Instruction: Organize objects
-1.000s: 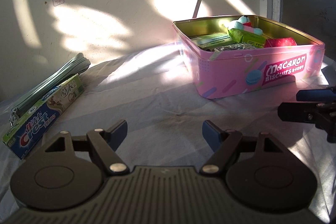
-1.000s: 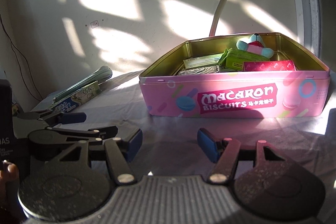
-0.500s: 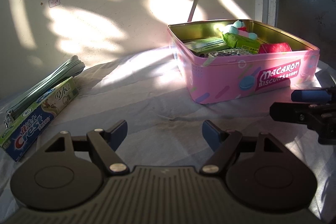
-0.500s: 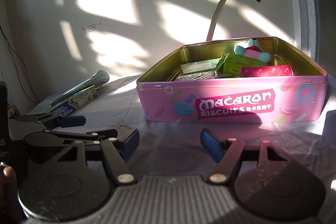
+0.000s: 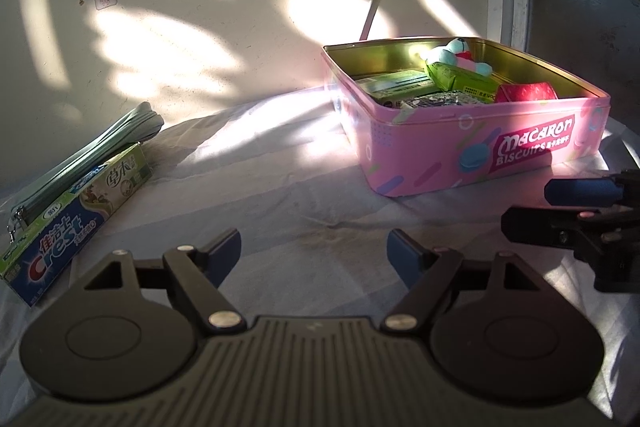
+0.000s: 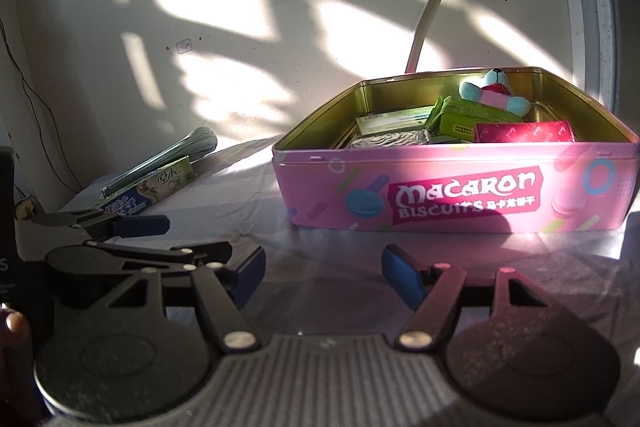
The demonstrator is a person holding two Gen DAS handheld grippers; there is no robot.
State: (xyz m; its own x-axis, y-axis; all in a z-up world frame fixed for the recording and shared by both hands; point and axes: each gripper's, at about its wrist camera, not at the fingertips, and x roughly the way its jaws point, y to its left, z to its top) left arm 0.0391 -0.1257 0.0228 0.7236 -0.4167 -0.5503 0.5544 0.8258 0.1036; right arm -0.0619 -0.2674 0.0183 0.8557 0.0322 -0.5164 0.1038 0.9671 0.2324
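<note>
The big pink tin sits at the back right of the cloth-covered surface, with a small teddy, packets and a red box inside. The toothpaste box lies at the left edge, touching a green zip pouch behind it. Both grippers tip a little downward. The left gripper is wide open and holds nothing. The right gripper has just been opening and is empty too.

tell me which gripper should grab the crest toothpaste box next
Left, probably. The left gripper is open and empty, with the Crest toothpaste box close on its side; the right gripper faces the pink tin.
</note>
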